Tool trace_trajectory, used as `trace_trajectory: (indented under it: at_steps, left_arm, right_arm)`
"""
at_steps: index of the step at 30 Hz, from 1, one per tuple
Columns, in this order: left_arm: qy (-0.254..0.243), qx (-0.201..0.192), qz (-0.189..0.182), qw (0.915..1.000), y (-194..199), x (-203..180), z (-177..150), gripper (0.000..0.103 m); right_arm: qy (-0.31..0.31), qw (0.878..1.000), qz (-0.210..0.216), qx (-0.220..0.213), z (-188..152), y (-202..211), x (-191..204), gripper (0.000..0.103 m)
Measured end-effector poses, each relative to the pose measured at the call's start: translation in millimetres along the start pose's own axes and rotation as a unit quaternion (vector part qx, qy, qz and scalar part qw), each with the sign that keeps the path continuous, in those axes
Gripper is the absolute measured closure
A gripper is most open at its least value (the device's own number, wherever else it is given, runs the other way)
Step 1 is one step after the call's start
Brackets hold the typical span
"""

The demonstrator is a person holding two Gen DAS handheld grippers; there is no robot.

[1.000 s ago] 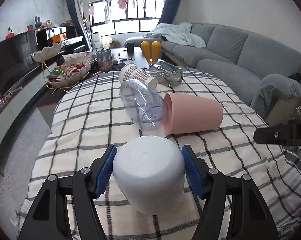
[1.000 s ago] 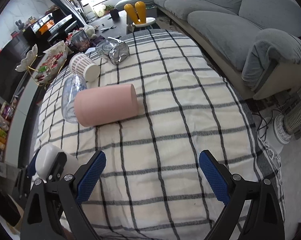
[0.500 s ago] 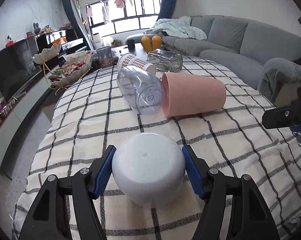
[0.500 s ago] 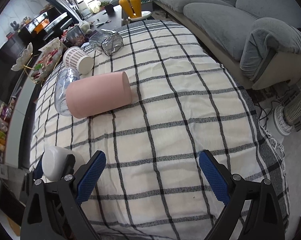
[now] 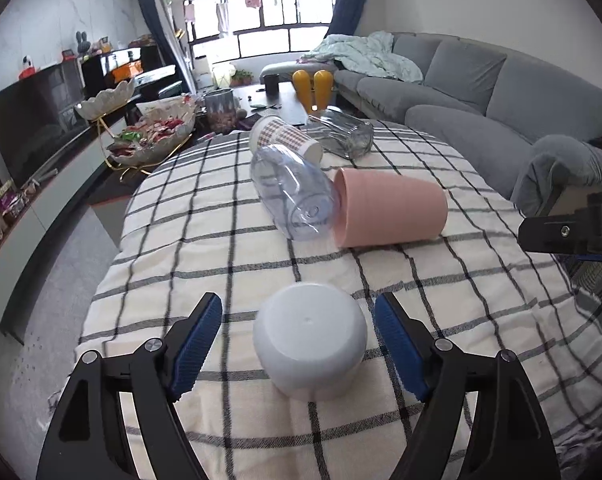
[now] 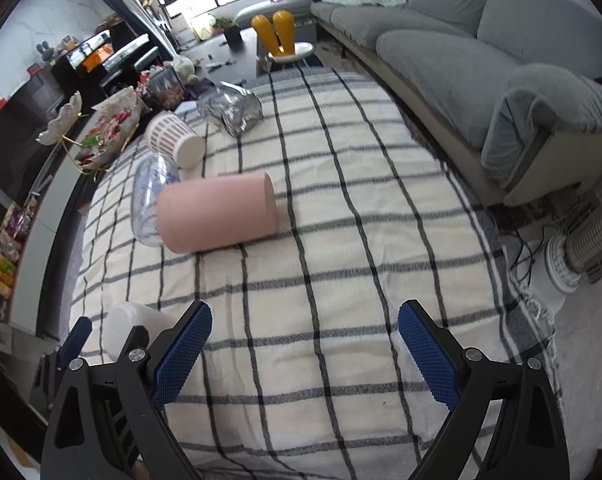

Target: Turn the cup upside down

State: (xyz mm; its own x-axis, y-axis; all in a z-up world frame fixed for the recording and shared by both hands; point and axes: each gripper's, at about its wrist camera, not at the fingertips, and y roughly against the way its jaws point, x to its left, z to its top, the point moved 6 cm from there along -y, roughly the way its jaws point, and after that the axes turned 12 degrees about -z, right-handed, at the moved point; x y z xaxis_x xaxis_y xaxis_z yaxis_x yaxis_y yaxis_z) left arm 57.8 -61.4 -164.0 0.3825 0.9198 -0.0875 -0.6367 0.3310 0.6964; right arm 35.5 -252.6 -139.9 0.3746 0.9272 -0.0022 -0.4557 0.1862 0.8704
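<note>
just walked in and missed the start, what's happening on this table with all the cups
A person holds a tool in each hand over a checked tablecloth. The left tool is open around a white cup that sits bottom-up on the cloth, with gaps on both sides, so it is not gripped. The right tool is open and empty over bare cloth. A pink cup, a clear cup and a checked cup lie on their sides further back.

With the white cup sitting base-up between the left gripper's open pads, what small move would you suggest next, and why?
Probably draw the left gripper straight back. The white cup already sits base-up on the checked cloth, with gaps to both pads, so only clearing away without nudging it seems left.
</note>
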Motion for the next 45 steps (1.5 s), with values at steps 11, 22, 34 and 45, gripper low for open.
trace_trajectory:
  at_steps: [11,22,34,45]
  left_arm:
    - [0.060,0.001,0.000,0.9982,45.9,21.6,22.8,0.020]
    - [0.085,-0.049,0.021,0.9950,91.5,36.9,43.7,0.015]
    - [0.084,-0.069,0.031,0.9936,106.2,32.8,46.4,0.003]
    - [0.093,-0.068,0.041,0.9925,111.9,35.2,39.2,0.000]
  right_arm:
    - [0.047,0.989,-0.006,-0.143,21.7,63.9,25.0,0.008]
    - [0.037,0.979,0.006,-0.200,22.5,92.1,37.4,0.008]
    - [0.036,0.972,-0.007,-0.230,16.2,102.3,37.7,0.008]
    - [0.040,0.969,-0.008,-0.244,10.5,108.8,39.5,0.008]
